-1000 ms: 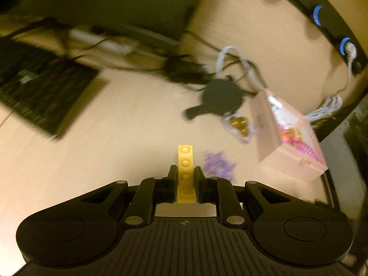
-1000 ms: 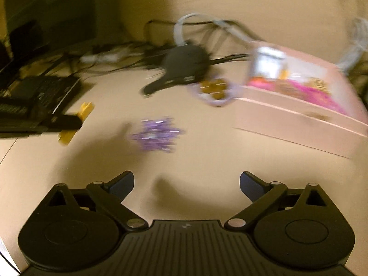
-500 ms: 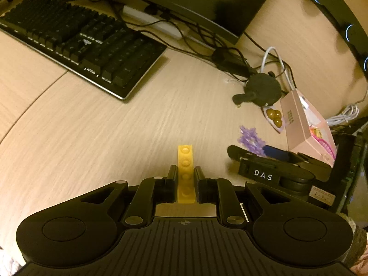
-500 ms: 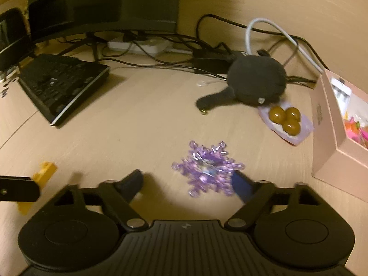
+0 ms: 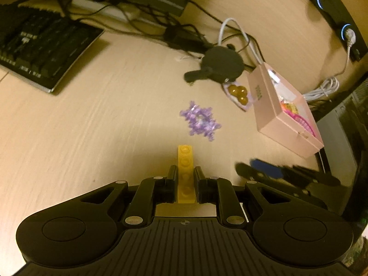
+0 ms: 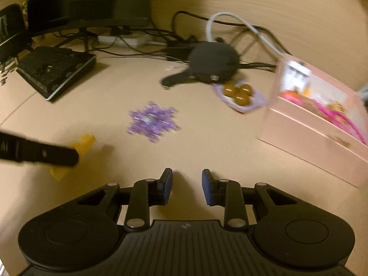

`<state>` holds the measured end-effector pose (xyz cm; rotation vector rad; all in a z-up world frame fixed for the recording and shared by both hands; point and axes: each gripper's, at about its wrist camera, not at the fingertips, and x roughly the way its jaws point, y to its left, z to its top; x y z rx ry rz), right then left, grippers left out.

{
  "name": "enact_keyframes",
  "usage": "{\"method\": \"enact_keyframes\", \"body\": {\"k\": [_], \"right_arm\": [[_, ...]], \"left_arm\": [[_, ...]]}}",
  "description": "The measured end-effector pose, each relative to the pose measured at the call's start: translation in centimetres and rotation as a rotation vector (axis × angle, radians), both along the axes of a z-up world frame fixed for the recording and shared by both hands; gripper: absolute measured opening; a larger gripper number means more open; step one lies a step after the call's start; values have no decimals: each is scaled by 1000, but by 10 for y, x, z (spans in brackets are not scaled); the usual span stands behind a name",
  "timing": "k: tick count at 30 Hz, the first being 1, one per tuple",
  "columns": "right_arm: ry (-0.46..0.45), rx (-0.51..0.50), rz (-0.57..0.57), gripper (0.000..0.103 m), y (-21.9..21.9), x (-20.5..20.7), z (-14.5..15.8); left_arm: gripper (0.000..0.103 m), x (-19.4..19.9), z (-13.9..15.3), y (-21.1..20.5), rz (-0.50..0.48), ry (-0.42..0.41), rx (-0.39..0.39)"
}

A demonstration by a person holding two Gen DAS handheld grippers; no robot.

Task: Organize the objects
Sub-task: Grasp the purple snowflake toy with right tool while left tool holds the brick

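The left hand-held gripper [image 5: 185, 179] is clamped on a yellow brick [image 5: 185, 161]. The right hand-held gripper [image 6: 186, 185], jaws just closing on nothing, stands slightly apart; the purple snowflake [image 6: 153, 120] lies ahead on the bench [image 6: 207, 142].

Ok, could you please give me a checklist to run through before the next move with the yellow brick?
1. Yellow brick clamped in left tongs: ok.
2. Right tongs free: ok; the jaws have just been closing, with nothing between them.
3. Purple snowflake clear of both tongs: ok, it lies on the desk, untouched.
4. Pink box open: ok, contents show inside.
5. Room in the box for the brick: cannot tell.
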<state>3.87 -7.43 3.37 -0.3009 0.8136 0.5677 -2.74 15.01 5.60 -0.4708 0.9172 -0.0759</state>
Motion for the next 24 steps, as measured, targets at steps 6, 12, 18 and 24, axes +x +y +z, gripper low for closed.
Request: {"method": "enact_keyframes", "body": {"k": [6, 12, 18, 24], "right_arm": [[3, 79, -26, 70, -16, 8, 9], [-4, 123, -1, 79, 29, 25, 7], [2, 94, 35, 79, 72, 42, -8], [12, 58, 67, 53, 83, 38, -7]], "left_arm": [[17, -2, 7, -2, 18, -11, 24], [17, -16, 12, 7, 33, -16, 28], [17, -29, 11, 26, 83, 3, 35], [17, -36, 14, 35, 97, 9, 39]]}}
